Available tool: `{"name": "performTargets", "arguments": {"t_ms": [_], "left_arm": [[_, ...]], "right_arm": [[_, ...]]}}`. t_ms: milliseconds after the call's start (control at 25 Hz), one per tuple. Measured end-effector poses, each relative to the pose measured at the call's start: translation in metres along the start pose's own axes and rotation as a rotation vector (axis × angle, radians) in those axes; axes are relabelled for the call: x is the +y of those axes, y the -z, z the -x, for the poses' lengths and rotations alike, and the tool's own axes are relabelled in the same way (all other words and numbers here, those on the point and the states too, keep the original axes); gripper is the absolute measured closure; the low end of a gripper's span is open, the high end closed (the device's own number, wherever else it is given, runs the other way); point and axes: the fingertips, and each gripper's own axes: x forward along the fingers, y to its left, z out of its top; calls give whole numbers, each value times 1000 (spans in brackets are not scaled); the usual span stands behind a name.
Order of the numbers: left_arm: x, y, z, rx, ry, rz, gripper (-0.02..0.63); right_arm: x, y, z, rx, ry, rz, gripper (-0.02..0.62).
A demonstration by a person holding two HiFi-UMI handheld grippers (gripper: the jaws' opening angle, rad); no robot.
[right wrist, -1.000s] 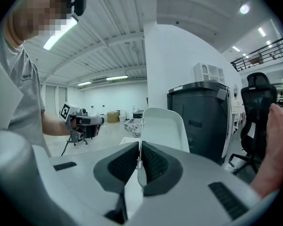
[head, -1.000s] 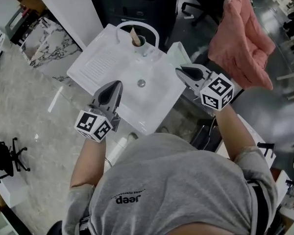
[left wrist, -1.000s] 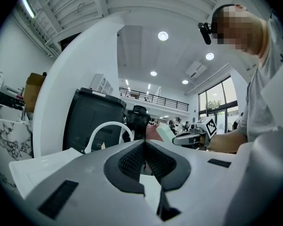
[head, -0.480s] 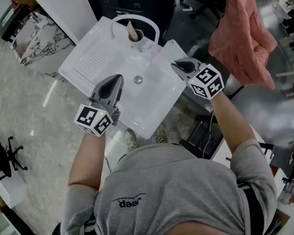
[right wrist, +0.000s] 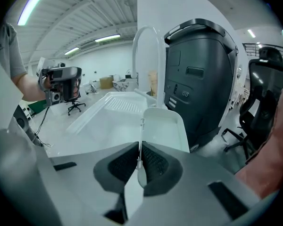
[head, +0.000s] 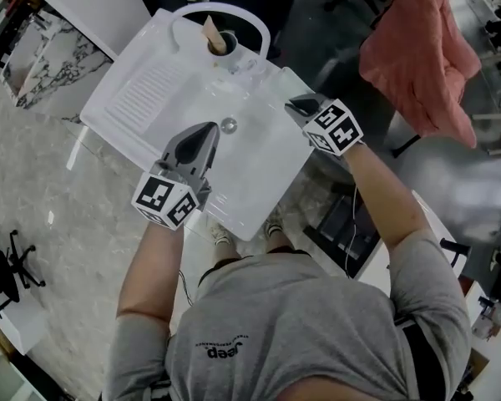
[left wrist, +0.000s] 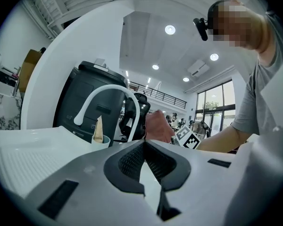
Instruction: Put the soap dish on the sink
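Right now I am pinching the thin rim of the white plastic soap dish (right wrist: pixel 165 126) in my right tool (right wrist: pixel 138 147), holding it at the right-hand edge of the white ceramic sink (head: pixel 134 98), near the arched white faucet (right wrist: pixel 146 55). My left tool (left wrist: pixel 144 144) is hovering over the basin, jaws pressed together on nothing.

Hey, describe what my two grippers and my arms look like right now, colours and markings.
Both the left gripper and right gripper have pale grey, pointed two-jaw shells with black ribbed pads. Each carries a white cube printed with black square markers. The arms are bare below a grey T-shirt's short sleeves.
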Motion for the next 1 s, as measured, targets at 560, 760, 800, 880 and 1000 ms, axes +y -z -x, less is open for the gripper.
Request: {"name": "performTargets", "arguments": {"t_ms": [560, 760, 800, 880, 1000], "left_arm": [[4, 43, -23, 27, 30, 41, 592], [6, 47, -24, 23, 27, 48, 592], [6, 47, -23, 22, 27, 48, 592], [8, 48, -23, 24, 28, 47, 592], [10, 50, -23, 24, 24, 52, 592]], "right_arm": [[-8, 47, -63, 176, -36, 42, 518], [-11, 56, -75, 229, -37, 56, 518], [-10, 57, -77, 235, -38, 59, 518], [-8, 58, -80, 244, -41, 64, 517], [-7, 61, -85, 257, -40, 70, 515]]}}
